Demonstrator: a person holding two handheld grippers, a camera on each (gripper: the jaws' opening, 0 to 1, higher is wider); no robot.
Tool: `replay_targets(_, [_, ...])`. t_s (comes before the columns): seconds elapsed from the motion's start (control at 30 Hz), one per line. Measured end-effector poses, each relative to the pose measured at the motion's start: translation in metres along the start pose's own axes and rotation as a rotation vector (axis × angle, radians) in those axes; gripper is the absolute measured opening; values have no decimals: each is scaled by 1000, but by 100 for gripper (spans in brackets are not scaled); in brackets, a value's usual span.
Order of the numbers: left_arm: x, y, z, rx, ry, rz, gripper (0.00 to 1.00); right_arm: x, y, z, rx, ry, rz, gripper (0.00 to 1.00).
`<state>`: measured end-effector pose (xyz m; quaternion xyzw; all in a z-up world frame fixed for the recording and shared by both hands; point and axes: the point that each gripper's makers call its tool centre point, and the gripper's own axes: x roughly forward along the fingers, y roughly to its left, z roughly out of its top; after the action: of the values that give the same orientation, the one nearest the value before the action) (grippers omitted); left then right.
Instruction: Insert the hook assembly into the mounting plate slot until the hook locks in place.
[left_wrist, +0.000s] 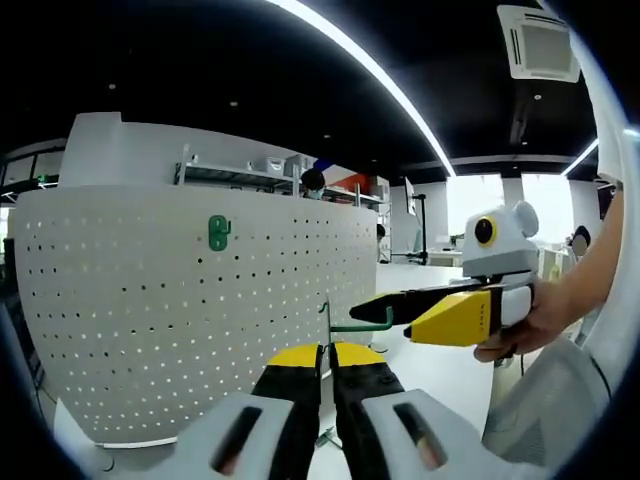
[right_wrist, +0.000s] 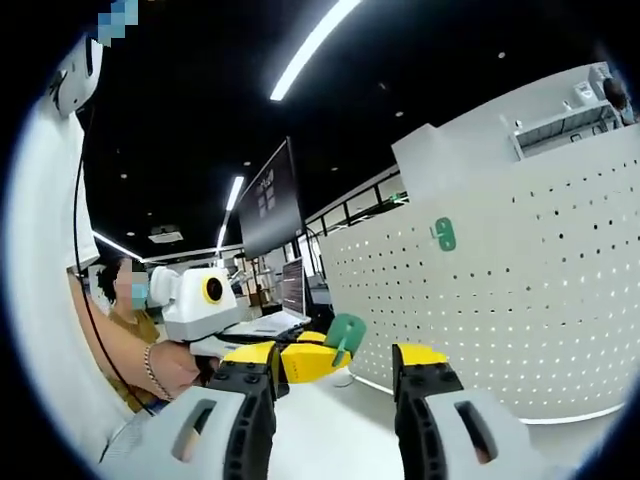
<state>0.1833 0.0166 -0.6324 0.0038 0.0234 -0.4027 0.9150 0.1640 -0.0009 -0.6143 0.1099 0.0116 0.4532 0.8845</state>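
While pinched almost shut, with barely a slit between the jaws, nearest in the left gripper view: left gripper (left_wrist: 328, 362), clamped on the stem of the green hook assembly (left_wrist: 356, 322), bent arm of the hook sticking out sideways past the tips. Just beyond, held in a person's hand (left_wrist: 530, 322) at the right of that view: right gripper (left_wrist: 374, 305), dark tips close beside the hook's arm; cannot tell there whether touching. Shown in the right gripper view with jaws spread wide and holding nothing, the green piece sitting beyond and between them. Farther off, standing upright: white pegboard (left_wrist: 150, 320), with a small green mounting plate (left_wrist: 218, 232) fixed near its upper edge, roughly midway along. Hook well apart from that plate, carried in the air short of the board; insertion not yet begun. Possible trouble, as a judgement: thin grip on the stem, so could twist on first contact and meet the slot crooked, jamming instead of locking; could also be knocked askew by the open right gripper so near; pushing hard off-line might rock the board.
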Motion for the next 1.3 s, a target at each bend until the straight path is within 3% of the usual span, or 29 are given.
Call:
replay_targets(0.7, [2, -3, -2, 4, 6, -1, 3, 7, 1, 3, 29, -16, 4, 17])
replay_targets(1.3, [2, -6, -1, 9, 6, 0, 3, 14, 0, 3, 38, -19, 8, 7])
